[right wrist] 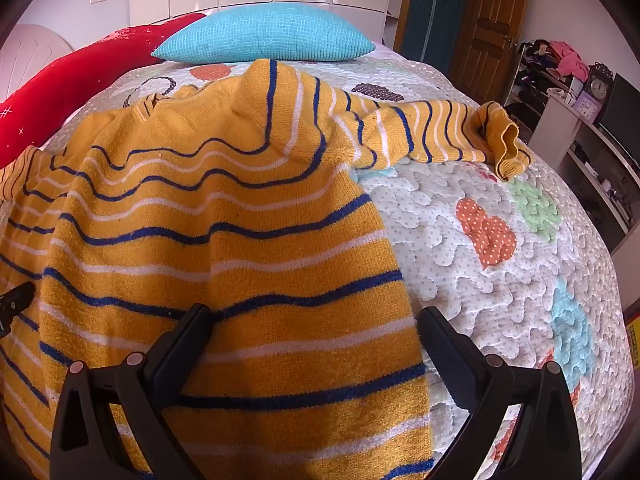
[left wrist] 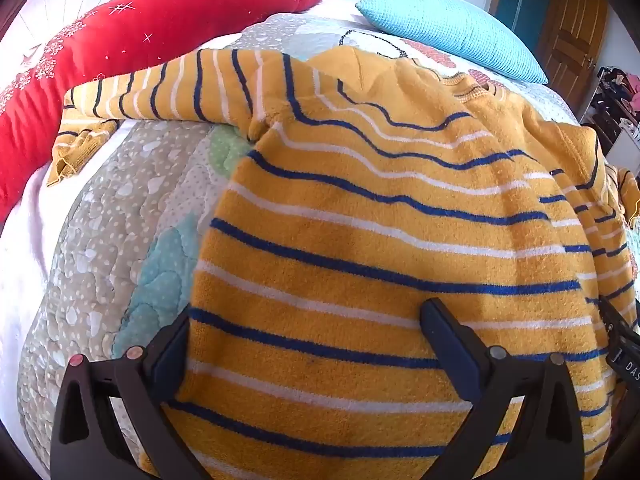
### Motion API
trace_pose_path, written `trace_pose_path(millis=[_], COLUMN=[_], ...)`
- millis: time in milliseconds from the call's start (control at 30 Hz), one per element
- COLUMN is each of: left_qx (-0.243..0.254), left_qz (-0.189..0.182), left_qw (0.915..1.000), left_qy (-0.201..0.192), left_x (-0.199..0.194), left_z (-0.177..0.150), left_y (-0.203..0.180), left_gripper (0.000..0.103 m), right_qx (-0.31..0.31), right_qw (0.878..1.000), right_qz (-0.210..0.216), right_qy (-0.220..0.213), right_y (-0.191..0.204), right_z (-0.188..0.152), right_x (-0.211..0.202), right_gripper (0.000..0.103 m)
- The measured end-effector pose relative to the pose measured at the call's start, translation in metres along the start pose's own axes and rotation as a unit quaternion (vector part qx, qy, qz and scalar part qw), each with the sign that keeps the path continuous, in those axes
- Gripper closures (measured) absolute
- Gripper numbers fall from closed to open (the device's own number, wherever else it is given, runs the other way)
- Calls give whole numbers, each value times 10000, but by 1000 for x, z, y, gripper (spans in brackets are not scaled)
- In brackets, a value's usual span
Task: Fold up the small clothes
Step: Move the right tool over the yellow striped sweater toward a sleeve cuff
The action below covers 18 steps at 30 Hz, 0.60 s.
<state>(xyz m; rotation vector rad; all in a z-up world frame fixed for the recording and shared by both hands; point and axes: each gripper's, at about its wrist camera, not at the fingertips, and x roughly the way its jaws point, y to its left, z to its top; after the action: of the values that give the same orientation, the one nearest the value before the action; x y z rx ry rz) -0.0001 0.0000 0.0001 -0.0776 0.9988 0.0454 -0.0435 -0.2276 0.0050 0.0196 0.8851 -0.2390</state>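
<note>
Both tools gape, clamping nothing; left tool (left wrist: 308, 320) and right tool (right wrist: 316, 320) should pinch the sweater (left wrist: 400, 220) hem corners beneath them squarely.

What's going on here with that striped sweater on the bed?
A person holds two grippers over a small mustard-yellow knitted sweater with blue and white stripes, spread flat on a patchwork quilt. The left gripper and right gripper are both open above its lower corners. Both sleeves lie outstretched; no fold has begun.
</note>
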Motion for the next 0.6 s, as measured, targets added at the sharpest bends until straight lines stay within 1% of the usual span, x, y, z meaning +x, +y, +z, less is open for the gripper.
trace_pose_path(millis=[167, 433, 500, 600], left_qx=[80, 35, 63, 71], left_qz=[175, 77, 157, 184], left_qw=[9998, 9998, 9998, 9998], left_qy=[-21, -163, -104, -89], left_x=[1, 3, 2, 1], left_z=[-1, -13, -3, -1], left_y=[-4, 8, -2, -3], left_gripper=[0, 0, 0, 0], right_qx=[10, 4, 1, -29], right_qw=[10000, 10000, 10000, 10000], right_qz=[12, 6, -2, -37], right_qy=[0, 2, -1, 3], right_y=[0, 0, 0, 0], right_z=[0, 0, 0, 0], right_x=[0, 0, 0, 1], right_gripper=[0, 0, 0, 0])
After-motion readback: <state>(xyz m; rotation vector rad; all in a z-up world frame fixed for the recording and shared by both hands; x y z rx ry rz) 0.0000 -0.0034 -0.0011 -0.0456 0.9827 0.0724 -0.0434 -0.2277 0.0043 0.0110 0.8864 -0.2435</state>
